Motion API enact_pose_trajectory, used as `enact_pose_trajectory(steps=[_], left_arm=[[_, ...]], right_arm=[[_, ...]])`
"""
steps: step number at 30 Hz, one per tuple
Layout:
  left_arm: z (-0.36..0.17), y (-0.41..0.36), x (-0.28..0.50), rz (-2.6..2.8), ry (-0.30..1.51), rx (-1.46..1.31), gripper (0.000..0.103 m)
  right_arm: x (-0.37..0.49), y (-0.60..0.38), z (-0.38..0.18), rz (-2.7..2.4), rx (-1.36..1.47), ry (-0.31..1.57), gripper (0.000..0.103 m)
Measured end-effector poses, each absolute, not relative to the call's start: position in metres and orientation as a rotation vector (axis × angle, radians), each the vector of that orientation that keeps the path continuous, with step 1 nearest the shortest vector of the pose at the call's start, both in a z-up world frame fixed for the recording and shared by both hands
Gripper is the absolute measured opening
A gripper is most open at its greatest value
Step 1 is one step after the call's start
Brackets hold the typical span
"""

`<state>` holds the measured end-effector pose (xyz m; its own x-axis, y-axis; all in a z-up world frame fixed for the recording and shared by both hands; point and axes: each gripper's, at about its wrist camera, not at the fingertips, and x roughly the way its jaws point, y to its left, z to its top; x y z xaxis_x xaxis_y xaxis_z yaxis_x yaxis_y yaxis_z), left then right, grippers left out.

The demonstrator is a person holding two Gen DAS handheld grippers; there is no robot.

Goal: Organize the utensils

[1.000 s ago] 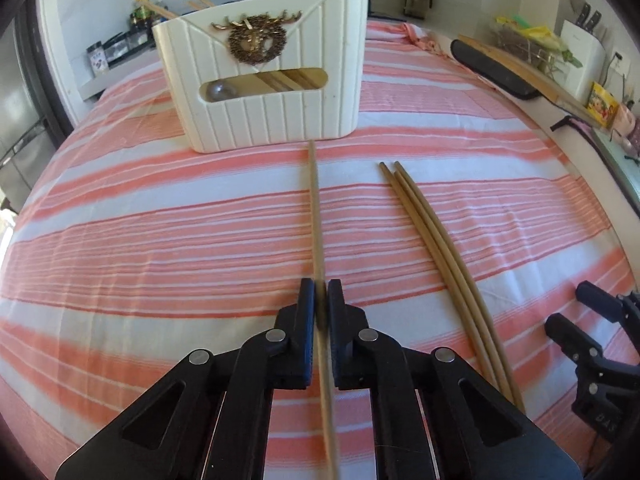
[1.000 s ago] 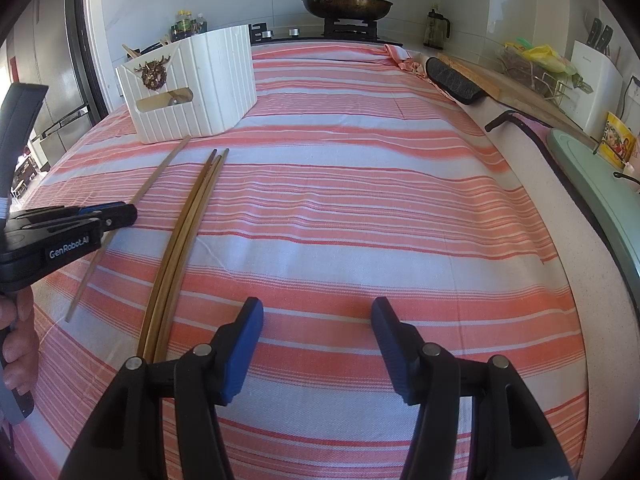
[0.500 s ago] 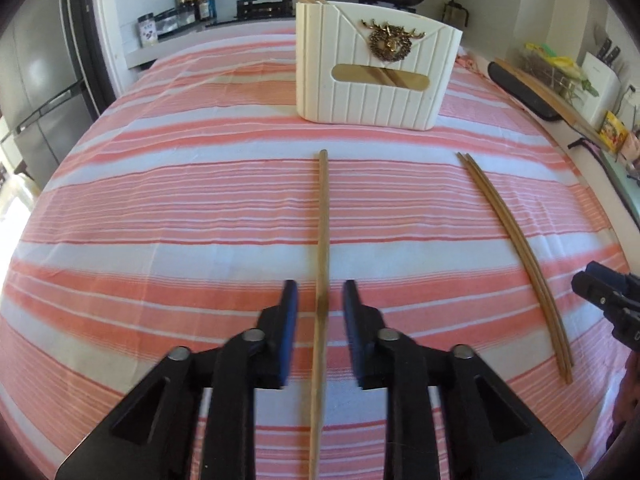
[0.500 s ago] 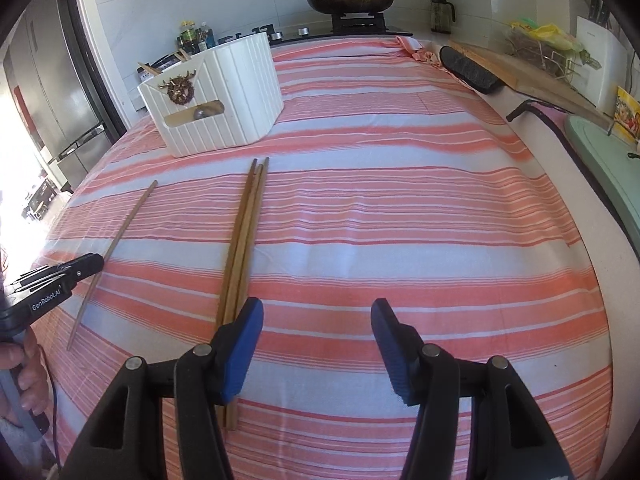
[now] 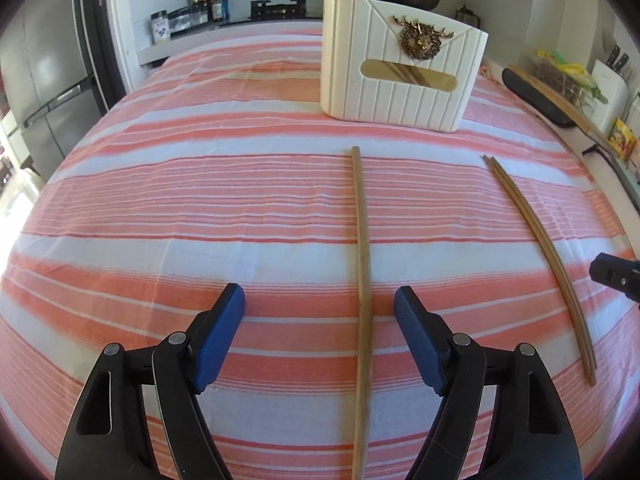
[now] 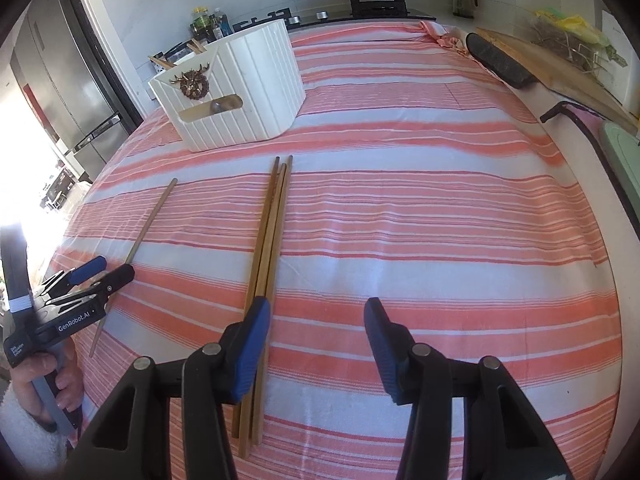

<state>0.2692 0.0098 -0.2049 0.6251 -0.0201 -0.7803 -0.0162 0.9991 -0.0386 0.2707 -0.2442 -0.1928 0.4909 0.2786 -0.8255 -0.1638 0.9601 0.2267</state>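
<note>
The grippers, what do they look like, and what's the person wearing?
Both the left gripper and right gripper have black triangular finger frames with silver rivets and blue pads. The left's body carries white GenRobot.AI lettering above a grey handle. A fluffy white sleeve shows.

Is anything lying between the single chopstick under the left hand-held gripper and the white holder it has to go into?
Nothing visible does. Only bare striped cloth lies between the single chopstick and the white holder. The chopstick bundle lies off to its right, apart from that path.
</note>
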Motion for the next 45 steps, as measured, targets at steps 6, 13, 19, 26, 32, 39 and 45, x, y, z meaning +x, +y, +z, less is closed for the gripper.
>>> enact_pose_trajectory(steps=[6,13,19,26,32,39,45], left_arm=[[-0.205,0.009,0.269,-0.003,0.896,-0.041,0.081],[-0.205,0.01,0.268,-0.004,0.894,-0.048,0.081],[-0.205,0.009,0.269,0.002,0.896,-0.041,0.081],[-0.205,0.011,0.269,0.004,0.895,-0.047,0.081],[-0.205,0.011,0.269,0.007,0.895,-0.048,0.081],[-0.205,0.009,0.269,0.008,0.9,-0.037,0.084],[-0.205,0.009,0.269,0.012,0.904,-0.034,0.087]], right_arm=[[0.284,-0.222,-0.201,0.316,0.075,1.058,0.034],[0.289,-0.209,-0.203,0.312,0.039,1.093,0.022],[0.29,-0.204,-0.203,0.303,-0.066,1.127,0.022],[0.291,-0.189,-0.203,0.27,-0.173,1.125,0.017],[0.287,-0.213,-0.204,0.178,-0.142,1.084,0.006],[0.267,-0.251,-0.205,0.071,-0.125,1.047,0.007],[0.252,-0.258,-0.208,0.104,-0.036,0.992,0.057]])
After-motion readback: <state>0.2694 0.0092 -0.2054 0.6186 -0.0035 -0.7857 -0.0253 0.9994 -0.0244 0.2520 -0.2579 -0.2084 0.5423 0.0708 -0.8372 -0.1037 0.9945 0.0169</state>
